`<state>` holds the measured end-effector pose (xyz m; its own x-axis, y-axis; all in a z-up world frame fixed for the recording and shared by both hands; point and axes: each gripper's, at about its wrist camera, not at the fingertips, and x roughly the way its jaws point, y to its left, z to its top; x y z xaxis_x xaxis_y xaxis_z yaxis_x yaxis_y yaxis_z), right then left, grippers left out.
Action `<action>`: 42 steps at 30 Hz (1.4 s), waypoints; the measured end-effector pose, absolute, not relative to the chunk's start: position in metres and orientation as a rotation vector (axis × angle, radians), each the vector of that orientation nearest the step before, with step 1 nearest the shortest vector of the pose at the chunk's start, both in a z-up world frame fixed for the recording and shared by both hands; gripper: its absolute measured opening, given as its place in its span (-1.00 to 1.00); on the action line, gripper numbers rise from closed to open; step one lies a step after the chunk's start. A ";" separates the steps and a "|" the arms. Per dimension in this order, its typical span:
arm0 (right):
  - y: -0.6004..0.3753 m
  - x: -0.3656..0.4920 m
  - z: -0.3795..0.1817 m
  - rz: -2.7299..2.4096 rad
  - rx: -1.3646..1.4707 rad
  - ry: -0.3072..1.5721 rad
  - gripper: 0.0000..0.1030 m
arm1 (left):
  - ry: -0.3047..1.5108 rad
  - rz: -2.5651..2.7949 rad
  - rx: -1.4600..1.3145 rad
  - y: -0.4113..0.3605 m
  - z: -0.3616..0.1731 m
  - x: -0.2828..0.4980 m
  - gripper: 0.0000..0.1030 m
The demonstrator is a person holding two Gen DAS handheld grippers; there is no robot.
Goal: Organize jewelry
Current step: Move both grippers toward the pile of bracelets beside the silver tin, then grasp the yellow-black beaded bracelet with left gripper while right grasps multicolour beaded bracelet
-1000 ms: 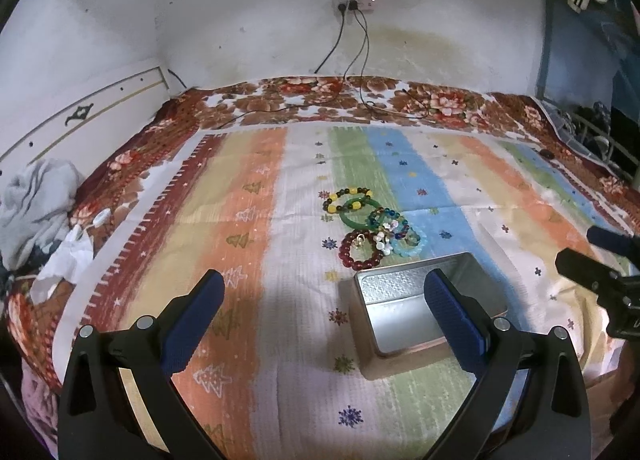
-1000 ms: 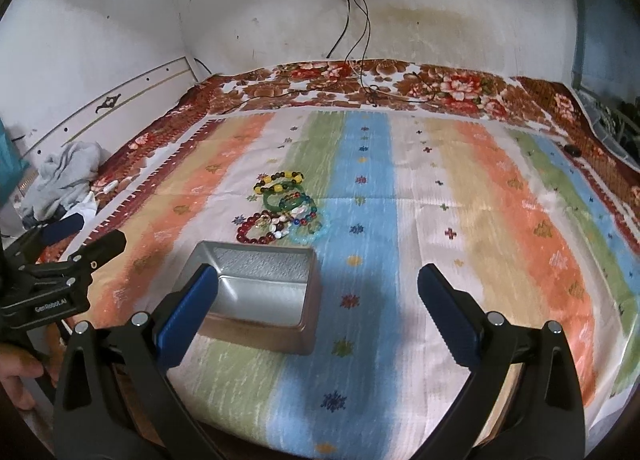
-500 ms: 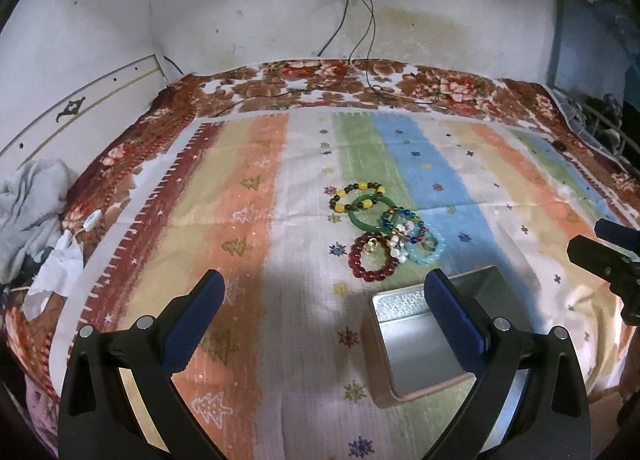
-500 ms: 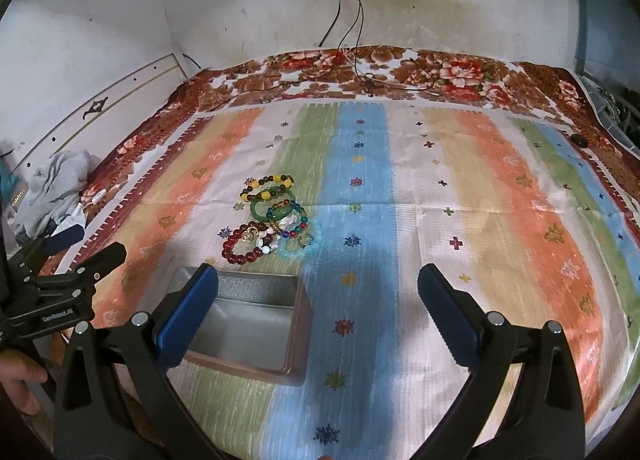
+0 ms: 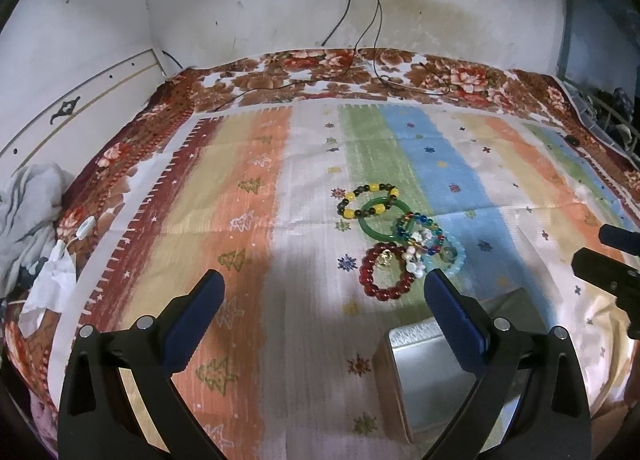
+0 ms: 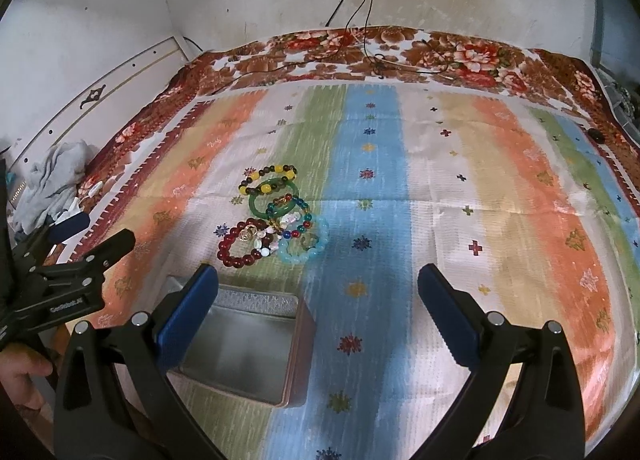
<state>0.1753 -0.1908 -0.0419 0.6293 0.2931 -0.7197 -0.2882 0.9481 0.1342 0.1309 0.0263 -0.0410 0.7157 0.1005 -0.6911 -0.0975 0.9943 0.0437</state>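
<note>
Both grippers, left (image 5: pixel 324 292) and right (image 6: pixel 318 286), gape wide, holding nothing; bracelets (image 6: pixel 276 226) lie at 12 o'clock of the tin (image 6: pixel 240 344).

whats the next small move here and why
Probably ease the right gripper forward and down onto the dark red bracelet, the piece nearest the tin. Both grippers are open and empty, the tin holds nothing, and all the bracelets lie in a heap on the cloth just beyond it.
</note>
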 end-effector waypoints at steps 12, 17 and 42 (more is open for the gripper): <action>-0.179 0.207 -0.056 0.351 -0.036 0.866 0.91 | 0.802 0.114 0.001 0.036 -0.053 0.172 0.89; -0.174 0.220 -0.062 0.352 -0.060 0.882 0.91 | 0.817 0.104 0.008 0.038 -0.060 0.188 0.89; -0.143 0.286 -0.101 0.355 -0.115 1.022 0.90 | 0.932 0.061 0.006 0.044 -0.097 0.265 0.89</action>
<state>0.2859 -0.1432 -0.1014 0.4700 0.2355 -0.8507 -0.3418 0.9371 0.0706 0.2651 0.0439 -0.0965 0.5950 0.0548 -0.8019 -0.0498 0.9983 0.0312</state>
